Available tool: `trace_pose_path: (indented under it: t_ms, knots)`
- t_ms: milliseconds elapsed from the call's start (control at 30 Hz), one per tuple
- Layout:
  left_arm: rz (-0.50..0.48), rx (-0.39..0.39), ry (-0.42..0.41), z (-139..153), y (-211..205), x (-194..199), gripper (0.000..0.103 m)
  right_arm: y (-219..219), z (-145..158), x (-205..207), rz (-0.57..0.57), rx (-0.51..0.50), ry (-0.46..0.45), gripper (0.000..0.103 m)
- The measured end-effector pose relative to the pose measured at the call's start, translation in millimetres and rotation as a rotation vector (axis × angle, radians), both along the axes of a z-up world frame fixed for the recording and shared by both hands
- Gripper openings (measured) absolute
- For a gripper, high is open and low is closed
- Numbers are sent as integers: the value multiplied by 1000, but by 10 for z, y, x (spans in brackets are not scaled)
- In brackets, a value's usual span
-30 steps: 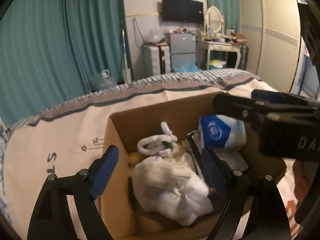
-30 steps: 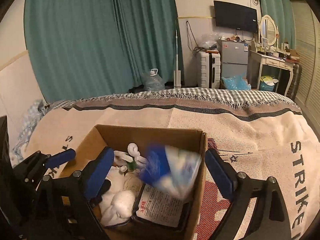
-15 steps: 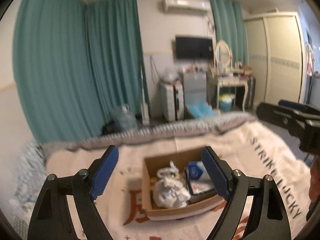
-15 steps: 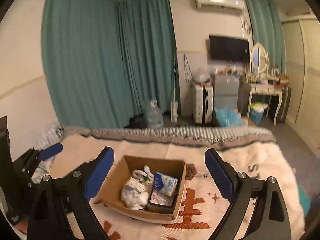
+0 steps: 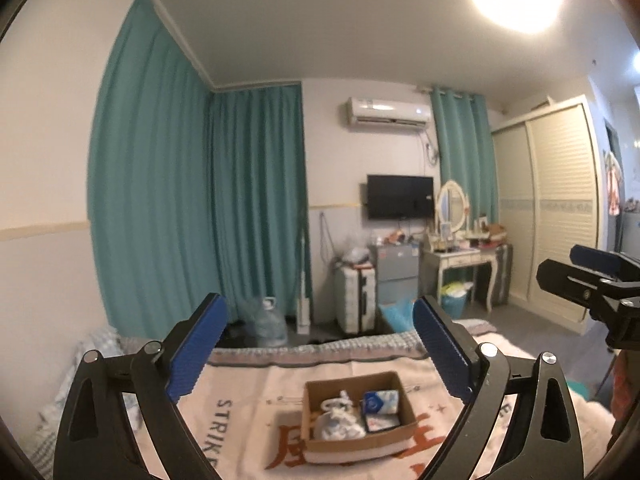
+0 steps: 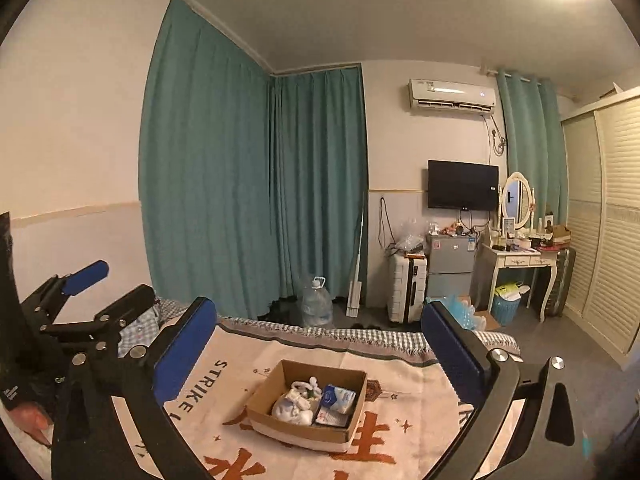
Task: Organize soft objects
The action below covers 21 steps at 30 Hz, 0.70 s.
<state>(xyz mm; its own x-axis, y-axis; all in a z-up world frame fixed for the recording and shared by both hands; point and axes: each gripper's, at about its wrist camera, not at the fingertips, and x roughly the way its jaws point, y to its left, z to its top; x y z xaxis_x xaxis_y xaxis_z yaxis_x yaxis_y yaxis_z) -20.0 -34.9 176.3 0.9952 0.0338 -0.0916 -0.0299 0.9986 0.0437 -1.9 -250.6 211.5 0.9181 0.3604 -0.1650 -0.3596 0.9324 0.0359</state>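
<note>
A cardboard box [image 5: 405, 414] sits on the bed's printed blanket [image 5: 248, 420]. It holds a white soft bundle [image 5: 336, 426], a blue tissue pack [image 5: 380, 402] and a flat packet [image 5: 380, 424]. The box [image 6: 276, 426] shows in the right wrist view too, with the white bundle [image 6: 292, 408] and the tissue pack [image 6: 338, 398]. My left gripper [image 5: 320, 354] is open and empty, high above and well back from the box. My right gripper [image 6: 316, 354] is open and empty, also far from the box.
Teal curtains [image 6: 256, 192] hang behind the bed. A water jug [image 6: 317, 307], a suitcase [image 6: 408, 292], a small fridge [image 6: 450, 266] and a dressing table [image 6: 520, 268] line the far wall. A wardrobe [image 6: 608, 232] stands at the right.
Both grippers have pulled up and far back from the box, which now looks small. The tissue pack that was dropping from the right gripper now lies in the box.
</note>
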Motion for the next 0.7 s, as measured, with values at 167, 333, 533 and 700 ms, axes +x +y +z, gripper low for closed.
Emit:
trace_pose_path:
  t_ms: [167,333,533,700]
  knots:
    - [51,-25,-39,-122,66,-217,96,0,-186,-195,-31,18,-8,103]
    - [69,-61,-4,-409,124,-127,96,82,-524,-87,-38,9,-5,103]
    - [80,5,116,-1001,3,254,96,184,-1189,383,-39,-26,90,103]
    - [97,10,201,-1331,3,534,96,199,-1556,691,-45,-40,161,103]
